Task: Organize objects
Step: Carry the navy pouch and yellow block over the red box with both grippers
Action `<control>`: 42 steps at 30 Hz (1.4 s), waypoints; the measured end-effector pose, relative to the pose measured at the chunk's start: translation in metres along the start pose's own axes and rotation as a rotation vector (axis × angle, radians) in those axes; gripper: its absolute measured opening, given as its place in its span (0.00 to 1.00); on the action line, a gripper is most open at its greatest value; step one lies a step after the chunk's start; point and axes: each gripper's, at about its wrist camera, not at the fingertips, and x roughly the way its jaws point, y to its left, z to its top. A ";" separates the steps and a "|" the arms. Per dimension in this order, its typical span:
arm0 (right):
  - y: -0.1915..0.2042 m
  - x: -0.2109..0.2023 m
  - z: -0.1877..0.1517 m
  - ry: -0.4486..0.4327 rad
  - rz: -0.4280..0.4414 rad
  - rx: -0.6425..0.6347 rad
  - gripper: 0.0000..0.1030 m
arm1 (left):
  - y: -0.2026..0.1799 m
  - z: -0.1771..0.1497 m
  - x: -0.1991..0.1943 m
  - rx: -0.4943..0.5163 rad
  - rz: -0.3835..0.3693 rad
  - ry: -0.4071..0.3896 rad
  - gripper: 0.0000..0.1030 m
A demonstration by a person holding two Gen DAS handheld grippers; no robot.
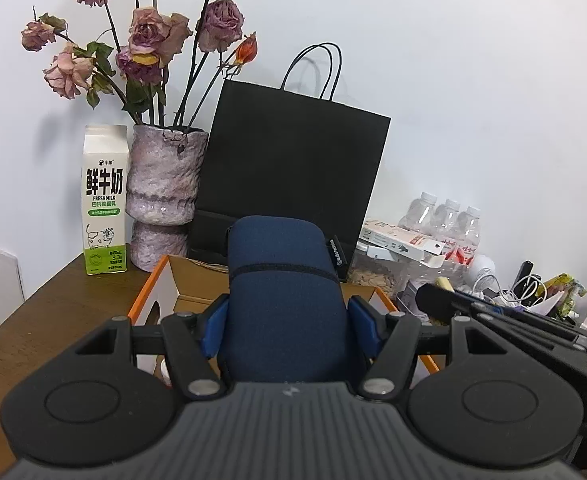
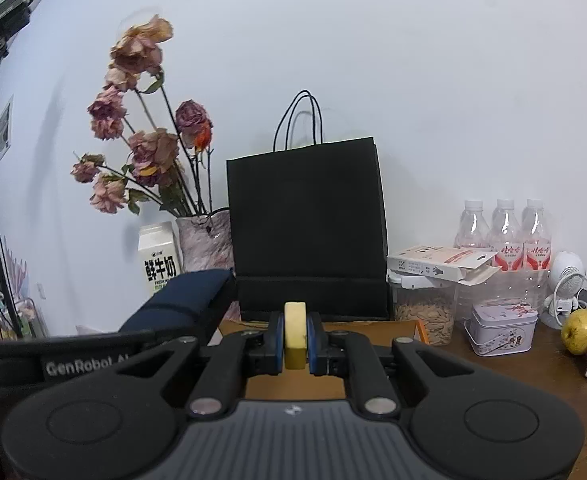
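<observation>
Against white wall: black paper bag (image 2: 307, 232) with cord handles, upright. Left of it, mottled purple vase (image 1: 164, 196) holding dried roses (image 1: 149, 36); fresh milk carton (image 1: 104, 200) just beside vase. Right of bag: clear jar of seeds (image 2: 425, 312) topped by flat white carton (image 2: 437, 262); three water bottles (image 2: 505, 232) behind; floral tin (image 2: 501, 326) in front; yellow-green pear (image 2: 579, 330) near small white fan (image 2: 567, 272). All on brown wooden table (image 1: 53, 312).

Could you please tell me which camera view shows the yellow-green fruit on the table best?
The right wrist view: the yellow-green fruit sits unobstructed at the right, beside the floral tin. In the left wrist view I cannot make it out in the clutter at the right edge.
</observation>
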 end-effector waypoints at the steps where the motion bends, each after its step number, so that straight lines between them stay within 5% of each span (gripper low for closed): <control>1: -0.001 0.003 0.001 0.003 0.000 0.006 0.10 | 0.000 0.000 0.003 -0.002 0.002 0.002 0.63; 21: -0.025 0.067 -0.012 0.135 -0.031 0.051 0.10 | 0.027 -0.004 0.063 -0.062 0.095 0.086 0.63; 35: -0.029 0.087 -0.033 0.187 -0.085 0.038 0.10 | 0.029 -0.014 0.078 0.004 0.193 0.022 0.63; 42: -0.028 0.093 -0.039 0.198 -0.103 0.027 0.10 | 0.025 -0.020 0.094 0.028 0.183 0.035 0.63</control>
